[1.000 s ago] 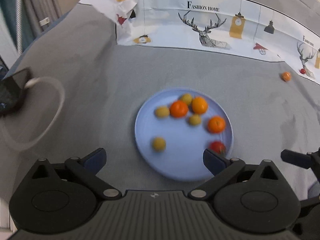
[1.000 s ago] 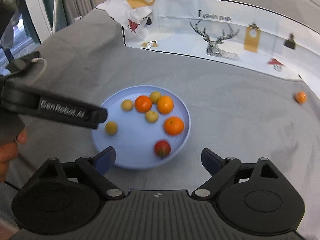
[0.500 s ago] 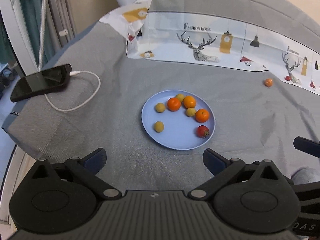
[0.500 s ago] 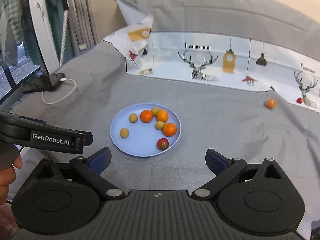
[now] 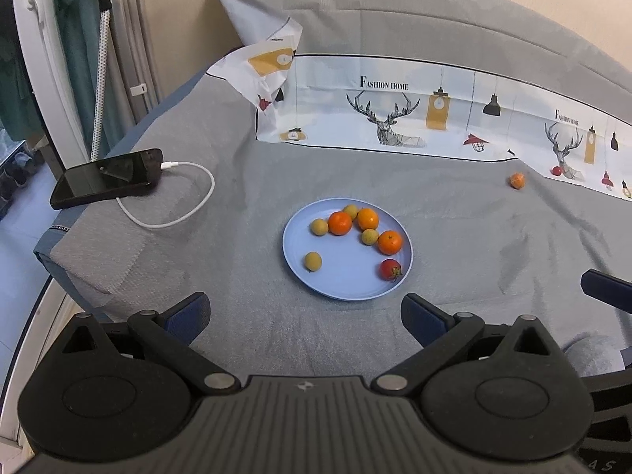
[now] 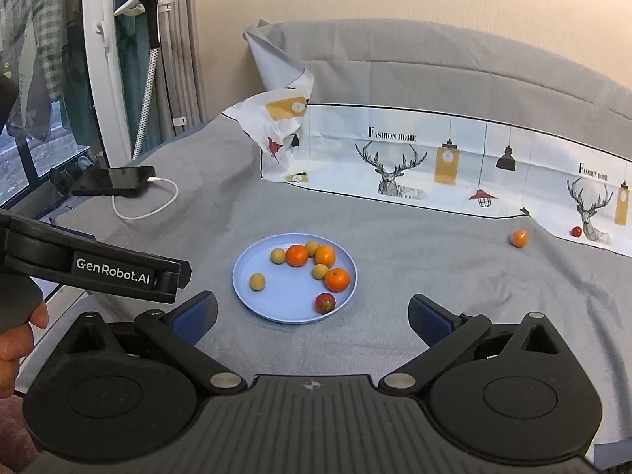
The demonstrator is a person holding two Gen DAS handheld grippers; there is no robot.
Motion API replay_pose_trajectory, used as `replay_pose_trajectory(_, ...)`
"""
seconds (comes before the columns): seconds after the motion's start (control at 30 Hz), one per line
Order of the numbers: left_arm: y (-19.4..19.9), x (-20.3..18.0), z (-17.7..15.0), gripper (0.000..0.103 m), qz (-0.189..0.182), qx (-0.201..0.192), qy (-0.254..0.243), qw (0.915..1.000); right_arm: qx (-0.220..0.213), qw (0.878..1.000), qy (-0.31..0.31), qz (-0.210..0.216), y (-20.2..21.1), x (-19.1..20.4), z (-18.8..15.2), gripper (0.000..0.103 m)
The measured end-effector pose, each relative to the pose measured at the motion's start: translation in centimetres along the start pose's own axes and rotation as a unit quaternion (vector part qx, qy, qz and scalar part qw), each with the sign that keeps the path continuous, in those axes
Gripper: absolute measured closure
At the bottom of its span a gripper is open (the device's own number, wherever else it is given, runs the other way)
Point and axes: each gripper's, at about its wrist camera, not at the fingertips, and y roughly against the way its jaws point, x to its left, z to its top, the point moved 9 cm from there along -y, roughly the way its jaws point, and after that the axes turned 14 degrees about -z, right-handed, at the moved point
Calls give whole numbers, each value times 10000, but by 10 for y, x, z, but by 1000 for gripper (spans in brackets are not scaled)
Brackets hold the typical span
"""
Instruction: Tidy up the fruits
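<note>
Sitting on the blue plate (image 6: pixel 245 288) mid-bed are eight small fruits, but a stray orange (image 6: pixel 518 238) and a tiny red fruit (image 6: pixel 576 231) lie far right. Both tongs — left tongs (image 5: pixel 304 310), right tongs (image 6: pixel 312 312) — gape wide, empty; the soft gray bedsheet (image 6: pixel 434 276) could let round fruit roll off.

Eight fruits are held on the plate (image 5: pixel 347 290) mid-bed; a phone (image 5: pixel 106 183) is laid far left, a stray fruit (image 5: pixel 517 180) far right.

My left tongs (image 5: pixel 304 310) gape empty above the grey bed (image 5: pixel 245 316); beyond them the blue plate (image 5: pixel 347 284) holds oranges, yellow fruits and a tomato (image 5: pixel 390 269).
</note>
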Motion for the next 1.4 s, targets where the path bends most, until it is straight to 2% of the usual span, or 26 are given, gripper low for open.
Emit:
replay_pose_trajectory(0.47, 3, 1, 1, 0, -18, -49, 7, 10000, -41, 10000, 31, -11, 4, 1, -1, 1)
replay_pose_trajectory(1.4, -29, 6, 7, 0, -21, 290, 68, 9996, 305, 9995, -38, -33, -23, 0, -7, 1)
